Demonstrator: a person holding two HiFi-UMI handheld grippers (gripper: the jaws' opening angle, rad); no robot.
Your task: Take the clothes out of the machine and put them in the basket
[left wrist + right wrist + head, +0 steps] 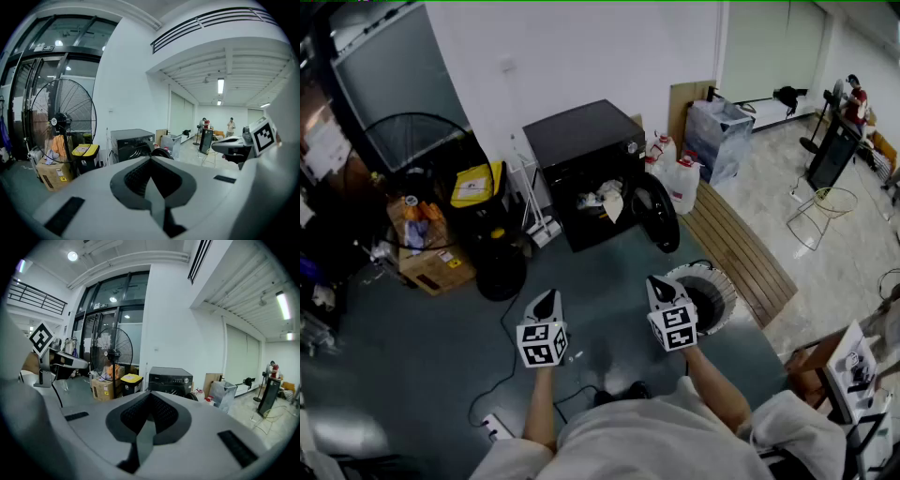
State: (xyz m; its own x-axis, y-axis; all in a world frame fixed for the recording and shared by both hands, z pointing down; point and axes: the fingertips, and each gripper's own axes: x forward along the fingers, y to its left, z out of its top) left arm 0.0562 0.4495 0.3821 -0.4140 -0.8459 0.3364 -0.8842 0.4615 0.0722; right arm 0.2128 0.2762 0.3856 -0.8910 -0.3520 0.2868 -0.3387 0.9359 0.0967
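Note:
A black washing machine (581,155) stands against the far wall with its round door (657,212) swung open to the right. Light clothes (604,199) lie in the drum opening. A white round basket (721,284) sits on the floor just right of my right gripper (659,285). My left gripper (547,302) is held beside it, and both point toward the machine from well short of it. Both pairs of jaws are shut with nothing between them. In the left gripper view, the left gripper (151,161) faces the machine (133,142). In the right gripper view, the right gripper (150,397) faces the machine (170,378).
A large standing fan (411,150), a yellow-lidded bin (478,187) and a cardboard box (431,264) stand left of the machine. White jugs (679,180) and a wooden slatted board (741,251) lie to its right. A cable and power strip (497,429) lie near my feet.

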